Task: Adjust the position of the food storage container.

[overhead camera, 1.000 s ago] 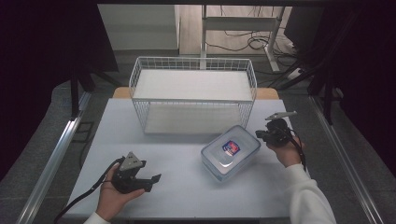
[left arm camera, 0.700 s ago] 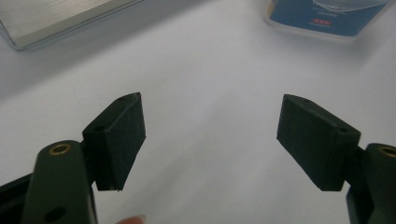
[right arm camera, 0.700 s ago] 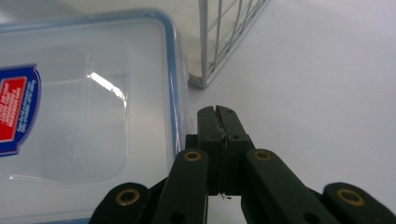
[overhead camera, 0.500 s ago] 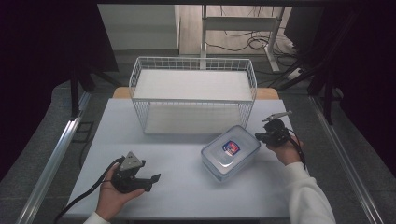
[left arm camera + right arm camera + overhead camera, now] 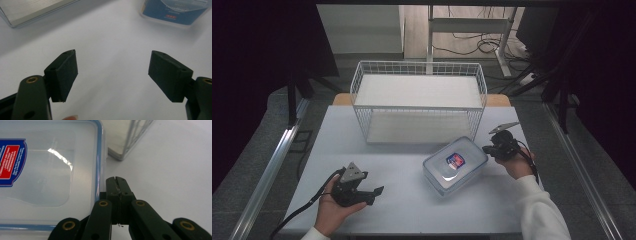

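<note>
While the left gripper [image 5: 371,192] sits at roughly 7 o'clock on the white table [image 5: 402,210], held in the person's left hand [image 5: 332,212], its jaws stand wide apart with nothing between them; the left gripper view [image 5: 112,72] shows bare tabletop in the gap, with a corner of the container at its 1 o'clock. Clear plastic container [image 5: 455,165] with blue-rimmed lid and red-blue label lies flat just right of table centre, at about 4 o'clock from the wire basket [image 5: 419,102], slightly rotated, near the basket's front right corner but not touching it. Basket stands at 12 o'clock on the table, white shelf liners inside. Right gripper [image 5: 486,149] is at 3 o'clock of the container, held in the right hand [image 5: 518,164], white sleeve below. Jaws pressed together, nothing clamped; in the right gripper view [image 5: 117,180] the closed tips sit right at the lid's edge, just beside it; contact cannot be told.
</note>
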